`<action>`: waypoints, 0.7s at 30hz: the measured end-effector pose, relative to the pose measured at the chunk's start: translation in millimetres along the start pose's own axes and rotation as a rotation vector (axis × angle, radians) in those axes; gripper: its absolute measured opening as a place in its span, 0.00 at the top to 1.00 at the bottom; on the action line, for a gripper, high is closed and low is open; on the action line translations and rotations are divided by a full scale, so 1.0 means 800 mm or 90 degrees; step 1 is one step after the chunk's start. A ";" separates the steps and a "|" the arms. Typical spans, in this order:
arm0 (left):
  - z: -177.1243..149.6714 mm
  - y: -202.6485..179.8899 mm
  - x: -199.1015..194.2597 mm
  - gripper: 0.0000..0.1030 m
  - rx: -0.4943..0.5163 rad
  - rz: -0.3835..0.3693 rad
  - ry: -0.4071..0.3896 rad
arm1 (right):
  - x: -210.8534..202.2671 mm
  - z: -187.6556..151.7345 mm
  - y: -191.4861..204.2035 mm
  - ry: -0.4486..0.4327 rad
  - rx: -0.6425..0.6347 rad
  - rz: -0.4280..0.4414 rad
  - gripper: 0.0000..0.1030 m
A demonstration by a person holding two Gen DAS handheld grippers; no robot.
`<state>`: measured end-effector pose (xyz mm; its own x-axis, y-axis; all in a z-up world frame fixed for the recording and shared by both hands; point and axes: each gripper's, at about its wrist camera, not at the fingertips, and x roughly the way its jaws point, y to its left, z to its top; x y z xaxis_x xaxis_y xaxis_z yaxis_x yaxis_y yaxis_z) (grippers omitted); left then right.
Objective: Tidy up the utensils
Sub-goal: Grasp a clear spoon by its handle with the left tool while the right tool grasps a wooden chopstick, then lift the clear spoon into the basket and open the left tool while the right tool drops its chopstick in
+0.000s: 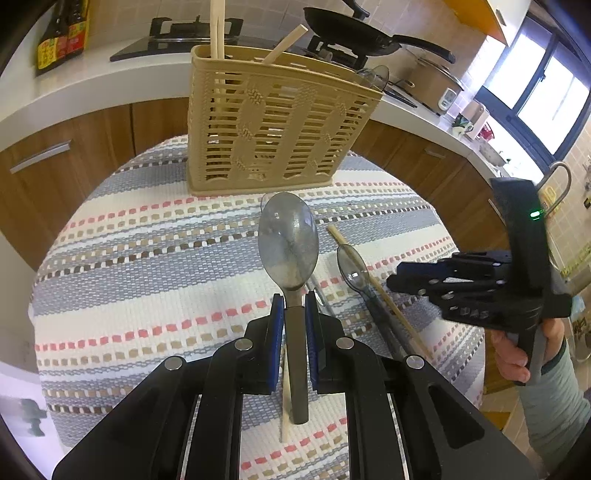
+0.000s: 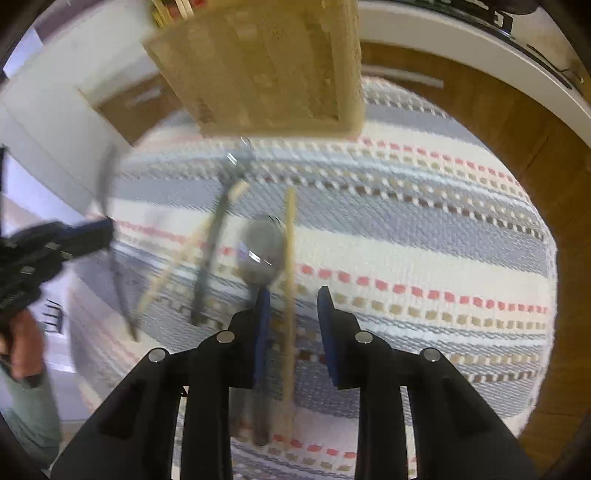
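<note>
My left gripper (image 1: 295, 306) is shut on the handle of a grey translucent spoon (image 1: 288, 240), bowl pointing at the beige slotted utensil basket (image 1: 273, 125) on the striped cloth. The basket holds wooden chopsticks (image 1: 218, 27) and a clear spoon. A second grey spoon (image 1: 354, 273) and a chopstick (image 1: 373, 284) lie on the cloth to the right. My right gripper (image 2: 293, 295) is open above a chopstick (image 2: 290, 266) and a grey spoon (image 2: 262, 251); its view is blurred. The right gripper also shows in the left wrist view (image 1: 461, 288). The left gripper shows at the left edge of the right wrist view (image 2: 55, 251).
A round table with a striped woven cloth (image 1: 147, 258) bears everything. Behind stand wooden cabinets, a white counter, a stove with a black frying pan (image 1: 351, 29), sauce bottles (image 1: 62, 33) and a rice cooker. More utensils (image 2: 207, 251) lie on the cloth left of the right gripper.
</note>
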<state>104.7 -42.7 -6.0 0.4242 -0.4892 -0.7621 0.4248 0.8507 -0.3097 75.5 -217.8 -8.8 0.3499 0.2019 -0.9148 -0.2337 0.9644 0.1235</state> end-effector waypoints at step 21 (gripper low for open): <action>0.028 0.005 -0.067 0.91 0.013 -0.025 -0.124 | -0.042 0.033 0.049 -0.104 -0.075 0.006 0.96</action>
<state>101.5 -17.4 45.9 0.5525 -0.5517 -0.6248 0.4590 0.8271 -0.3244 78.4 -182.7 37.1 0.4872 0.2443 -0.8384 -0.3381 0.9380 0.0769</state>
